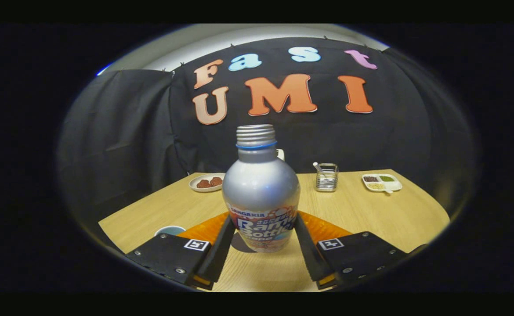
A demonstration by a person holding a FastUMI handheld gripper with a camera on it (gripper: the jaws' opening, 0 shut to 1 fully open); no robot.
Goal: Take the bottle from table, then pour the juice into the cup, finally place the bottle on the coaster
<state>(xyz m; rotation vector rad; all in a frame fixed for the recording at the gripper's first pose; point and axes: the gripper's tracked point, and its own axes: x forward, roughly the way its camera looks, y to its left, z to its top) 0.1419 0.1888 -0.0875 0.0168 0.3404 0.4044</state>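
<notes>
Your jaws point(261, 228) pinch the bottle point(261, 193), one finger pressed to each side of its labelled lower body. You hold the gripper level, pointing straight ahead across the worktop point(371, 210), so the bottle stands upright between the fingers. The bottle is silver, its cap off, with bare screw threads and a blue ring at the neck. A dark shadow lies under its base; whether the base touches the worktop or hangs just above it, you cannot tell.

Just behind the bottle an orange coaster point(327, 228) spreads to both sides of the fingers. Beside the left finger sits the cup point(169, 230), only its rim visible. Well beyond, near the booth's wall, stand a plate of brown food point(206, 182), a small metal holder point(326, 177) and a white divided dish point(381, 182).
</notes>
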